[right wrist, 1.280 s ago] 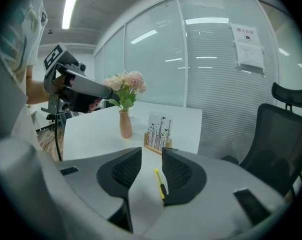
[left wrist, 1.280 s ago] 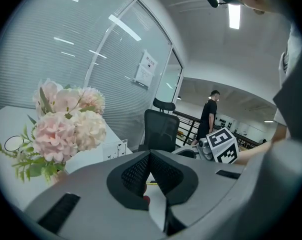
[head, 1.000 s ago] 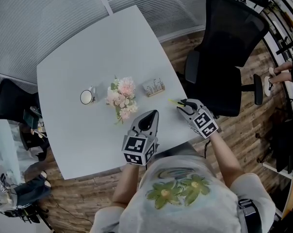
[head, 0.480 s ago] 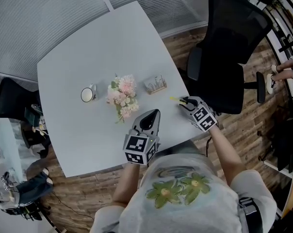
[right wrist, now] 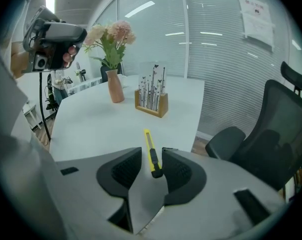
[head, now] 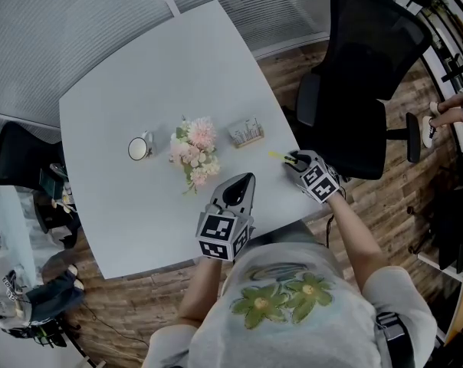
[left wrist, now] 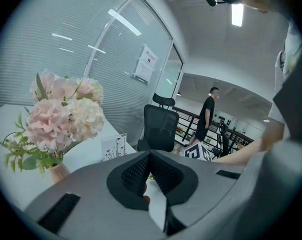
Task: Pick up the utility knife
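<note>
The utility knife (right wrist: 148,143), yellow with a black rear end, lies flat on the white table (head: 139,75) near its right edge, and shows as a thin yellow strip (head: 277,157) in the head view. My right gripper (right wrist: 151,159) is open, low over the table, with the knife's black end between its jaws; a small gap shows on the left side. In the head view the right gripper (head: 296,160) sits right behind the knife. My left gripper (head: 243,181) hovers near the table's front edge, shut and empty (left wrist: 150,156).
A vase of pink flowers (head: 193,148) stands mid-table, with a white mug (head: 139,150) to its left and a small wooden holder (head: 245,135) to its right, just beyond the knife. A black office chair (head: 362,75) stands by the table's right side. A person (left wrist: 208,111) stands far off.
My right gripper has edged forward along the table to the knife, so the knife's rear end now lies between its jaws. The left gripper has hardly moved.
</note>
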A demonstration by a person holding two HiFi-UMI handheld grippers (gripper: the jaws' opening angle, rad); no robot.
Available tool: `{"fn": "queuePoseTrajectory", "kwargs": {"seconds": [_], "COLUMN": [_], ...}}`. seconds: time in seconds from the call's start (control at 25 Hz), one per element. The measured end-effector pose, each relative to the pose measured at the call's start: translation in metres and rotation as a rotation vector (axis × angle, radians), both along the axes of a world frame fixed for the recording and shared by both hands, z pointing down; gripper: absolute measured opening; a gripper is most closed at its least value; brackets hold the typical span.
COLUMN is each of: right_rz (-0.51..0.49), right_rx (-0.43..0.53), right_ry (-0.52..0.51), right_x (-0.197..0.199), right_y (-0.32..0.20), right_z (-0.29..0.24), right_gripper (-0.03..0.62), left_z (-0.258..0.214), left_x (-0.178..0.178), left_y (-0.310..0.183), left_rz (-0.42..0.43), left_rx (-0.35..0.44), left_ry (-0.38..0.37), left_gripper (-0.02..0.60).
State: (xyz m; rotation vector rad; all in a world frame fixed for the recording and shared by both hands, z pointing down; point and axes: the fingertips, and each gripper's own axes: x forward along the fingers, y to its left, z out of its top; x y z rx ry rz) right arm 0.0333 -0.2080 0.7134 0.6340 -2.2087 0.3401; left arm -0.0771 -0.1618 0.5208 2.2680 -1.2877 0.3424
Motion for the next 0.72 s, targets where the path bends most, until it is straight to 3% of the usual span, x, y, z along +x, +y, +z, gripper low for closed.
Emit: {"fn": "queuePoseTrajectory", "kwargs": {"seconds": [0.44, 0.72], "right_rz": [-0.013, -0.018], "right_rx": [0.024, 0.032], "right_ry": [0.055, 0.062], "right_x": [0.0033, 0.0042], "right_y": [-0.0022, -0.002], "right_z": [0.0103, 0.0104], "right_gripper": [0.132, 0.079], "left_z": [-0.0005, -0.0021], "left_x": [0.0022, 0.0043], "left_y": [0.0019, 0.0031], "left_rz": [-0.002, -0.003], "left_rx": [0.0, 0.003], "left_ry": [-0.009, -0.011], "left_gripper": [0.011, 0.011]}}
